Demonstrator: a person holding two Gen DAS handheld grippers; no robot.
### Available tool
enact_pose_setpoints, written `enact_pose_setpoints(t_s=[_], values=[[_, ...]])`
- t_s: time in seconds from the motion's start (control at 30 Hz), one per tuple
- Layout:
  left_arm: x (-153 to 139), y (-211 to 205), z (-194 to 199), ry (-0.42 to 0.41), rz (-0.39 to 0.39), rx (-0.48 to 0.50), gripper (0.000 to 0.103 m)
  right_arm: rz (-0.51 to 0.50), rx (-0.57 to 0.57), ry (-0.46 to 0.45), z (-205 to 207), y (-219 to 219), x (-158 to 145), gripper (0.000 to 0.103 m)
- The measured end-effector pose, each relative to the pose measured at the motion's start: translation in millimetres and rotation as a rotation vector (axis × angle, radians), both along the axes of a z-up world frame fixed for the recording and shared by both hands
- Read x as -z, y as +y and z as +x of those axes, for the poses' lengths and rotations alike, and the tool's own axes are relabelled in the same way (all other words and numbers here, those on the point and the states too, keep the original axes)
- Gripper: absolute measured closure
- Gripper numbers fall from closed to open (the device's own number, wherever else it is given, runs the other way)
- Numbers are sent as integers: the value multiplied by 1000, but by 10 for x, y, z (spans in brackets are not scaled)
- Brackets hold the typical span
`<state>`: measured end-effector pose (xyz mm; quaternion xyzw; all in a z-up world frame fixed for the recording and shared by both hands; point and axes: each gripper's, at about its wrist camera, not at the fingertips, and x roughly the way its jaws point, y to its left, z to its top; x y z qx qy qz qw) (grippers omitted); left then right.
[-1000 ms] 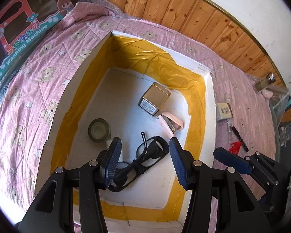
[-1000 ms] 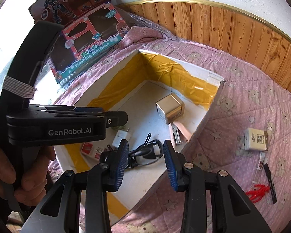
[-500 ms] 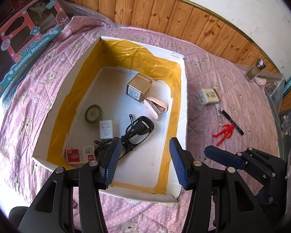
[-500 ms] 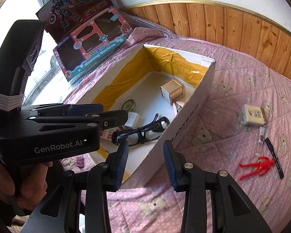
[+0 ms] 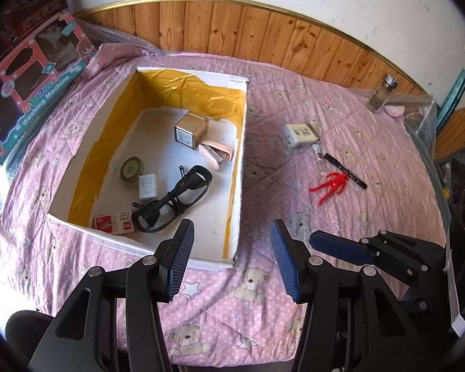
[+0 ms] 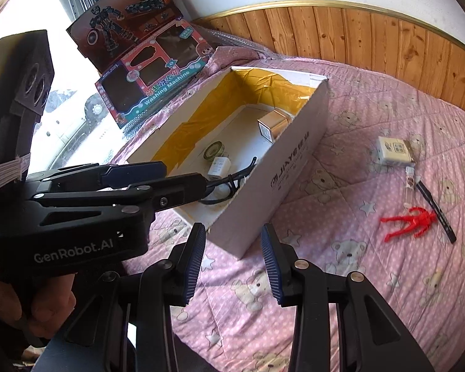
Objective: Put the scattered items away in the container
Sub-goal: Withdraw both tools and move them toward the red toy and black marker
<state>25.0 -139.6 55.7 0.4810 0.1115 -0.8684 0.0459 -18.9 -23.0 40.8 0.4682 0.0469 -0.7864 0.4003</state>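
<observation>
Glasses (image 5: 173,201) lie in the box (image 5: 240,167), beyond both spread, empty hand-held grippers (image 5: 229,259).

The pink and teal cardboard toy box (image 6: 153,88) propped at the bed's far left reads "Washing Machine" in white letters, beside Chinese characters too small to read. The black plastic body of the left claw (image 6: 158,176) carries "GenRobot.AI" in white. The outer wall of the white open cardboard box (image 6: 290,172) bears dark lettering starting "JIAY", the rest unclear.
</observation>
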Motion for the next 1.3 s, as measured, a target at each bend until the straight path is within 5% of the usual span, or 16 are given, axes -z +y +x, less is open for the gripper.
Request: enact_pose_setpoints(t_s=[0.6,1.3], values=[[120,767,218,-17,-26,109,48,-19,107,-35,167,829,159,64],[419,1349,-229,-63,5,224,48,15,244,-77,-227,1482,445,64]])
